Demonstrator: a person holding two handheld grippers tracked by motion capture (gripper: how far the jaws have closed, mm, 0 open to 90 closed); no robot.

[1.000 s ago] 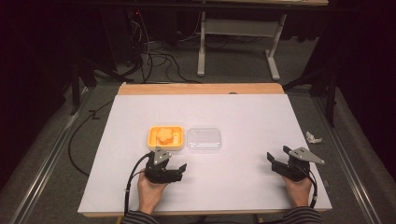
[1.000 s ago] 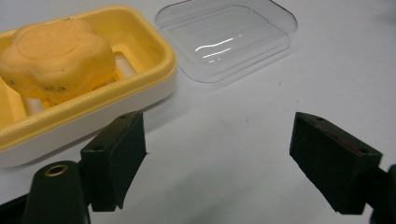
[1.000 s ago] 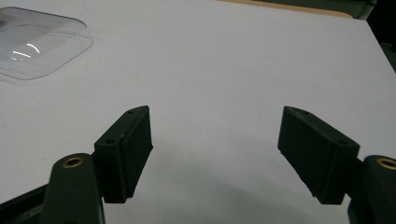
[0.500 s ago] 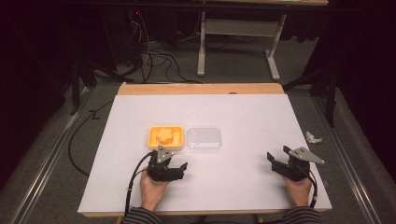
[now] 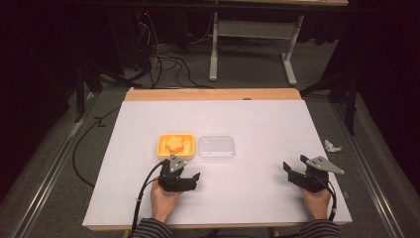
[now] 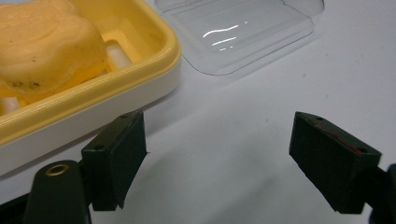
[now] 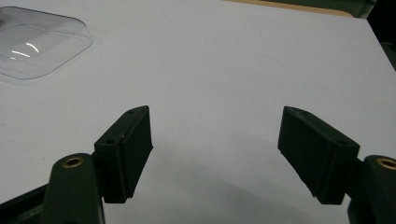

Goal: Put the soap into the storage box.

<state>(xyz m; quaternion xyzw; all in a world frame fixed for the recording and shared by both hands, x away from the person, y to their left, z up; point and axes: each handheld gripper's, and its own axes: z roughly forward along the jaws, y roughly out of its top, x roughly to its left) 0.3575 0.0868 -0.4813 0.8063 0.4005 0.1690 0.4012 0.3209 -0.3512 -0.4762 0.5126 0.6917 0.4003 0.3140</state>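
High view: a white-topped table with a bare wooden strip along its far edge stands on grey carpet, with a pale metal table frame and a tangle of dark cables on the floor beyond it. A person seated at the near edge holds a black two-jaw gripper in each hand, striped sleeves showing at the bottom. Left of centre sits a yellow tray carrying an orange-yellow lumpy block, and a clear plastic lid lies flat just beside it on the right, the two nearly touching. The left gripper rests on the table just in front of the tray. The right gripper sits well apart, near the table's right edge, a grey three-cornered plate on top. A small crumpled white scrap lies on the carpet off the table's right side.

In the left gripper view, the jaws stand wide apart with nothing between them; the tray's rim is close above the left-hand jaw, and the block inside shows dark specks. The lid lies farther ahead.

In the right gripper view, the jaws are likewise spread wide over bare white tabletop, empty, with the lid at upper left.
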